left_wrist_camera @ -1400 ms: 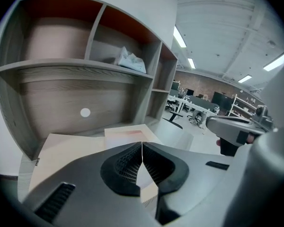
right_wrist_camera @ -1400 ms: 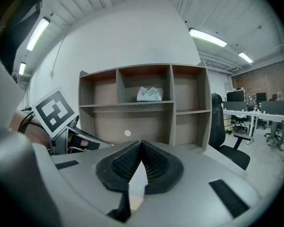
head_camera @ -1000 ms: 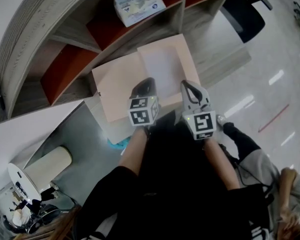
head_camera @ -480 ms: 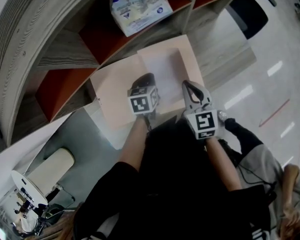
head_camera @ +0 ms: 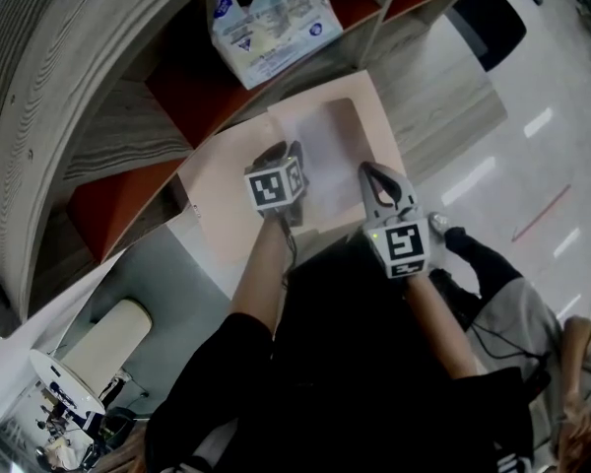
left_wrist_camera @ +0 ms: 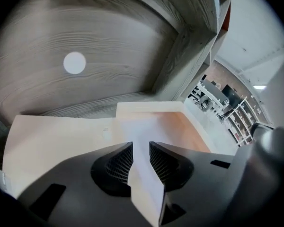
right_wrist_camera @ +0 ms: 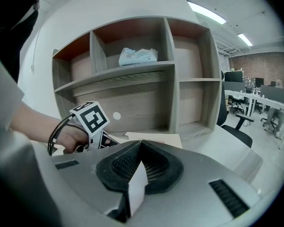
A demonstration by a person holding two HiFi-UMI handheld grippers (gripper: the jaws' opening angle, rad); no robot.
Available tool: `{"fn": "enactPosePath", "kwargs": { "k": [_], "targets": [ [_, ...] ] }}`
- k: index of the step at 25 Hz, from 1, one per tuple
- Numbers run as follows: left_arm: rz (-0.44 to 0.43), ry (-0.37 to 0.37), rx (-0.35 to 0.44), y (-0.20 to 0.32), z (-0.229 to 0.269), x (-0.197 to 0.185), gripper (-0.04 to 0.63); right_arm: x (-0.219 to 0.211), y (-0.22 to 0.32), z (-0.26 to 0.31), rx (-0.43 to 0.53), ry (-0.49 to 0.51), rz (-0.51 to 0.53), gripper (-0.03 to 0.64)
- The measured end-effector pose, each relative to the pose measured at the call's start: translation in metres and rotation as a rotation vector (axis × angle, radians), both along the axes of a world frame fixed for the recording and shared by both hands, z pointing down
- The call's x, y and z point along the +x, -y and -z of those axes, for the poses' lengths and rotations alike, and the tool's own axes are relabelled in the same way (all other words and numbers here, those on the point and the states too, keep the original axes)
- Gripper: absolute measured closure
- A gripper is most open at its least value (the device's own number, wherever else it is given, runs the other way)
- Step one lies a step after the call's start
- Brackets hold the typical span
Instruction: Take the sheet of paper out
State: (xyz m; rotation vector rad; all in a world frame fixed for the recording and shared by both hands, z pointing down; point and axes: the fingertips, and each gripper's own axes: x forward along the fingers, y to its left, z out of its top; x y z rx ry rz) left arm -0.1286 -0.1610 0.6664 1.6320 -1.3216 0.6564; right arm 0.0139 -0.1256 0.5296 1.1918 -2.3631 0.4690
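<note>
Jaws of the left claw [left_wrist_camera: 140,148] are opening, with the sheet of paper [left_wrist_camera: 145,188] running edge-on between them. The right claw [right_wrist_camera: 139,148] is clamped on that sheet's near edge, the open pink folder [head_camera: 222,180] lying just ahead of both.

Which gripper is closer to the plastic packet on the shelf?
Left. The left gripper, jaws opening with the paper between them, sits in front of the shelf, just below the packet. The right gripper, shut on the paper, is farther off to the right.
</note>
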Motion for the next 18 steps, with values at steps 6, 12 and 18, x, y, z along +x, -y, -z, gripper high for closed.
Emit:
{"fn": "enactPosePath", "kwargs": {
  "k": [6,12,18],
  "targets": [
    [0.013,-0.07,-0.057,0.009,-0.015,0.0,0.423,0.003,0.003,-0.001,-0.009,-0.007,-0.025,0.6],
    [0.044,-0.125,-0.094,0.012,-0.023,-0.002,0.405,0.007,0.006,-0.007,-0.02,-0.011,-0.037,0.6],
    [0.068,-0.186,-0.125,0.009,-0.032,0.002,0.397,0.007,0.007,-0.009,-0.027,-0.006,-0.045,0.6]
  ]
}}
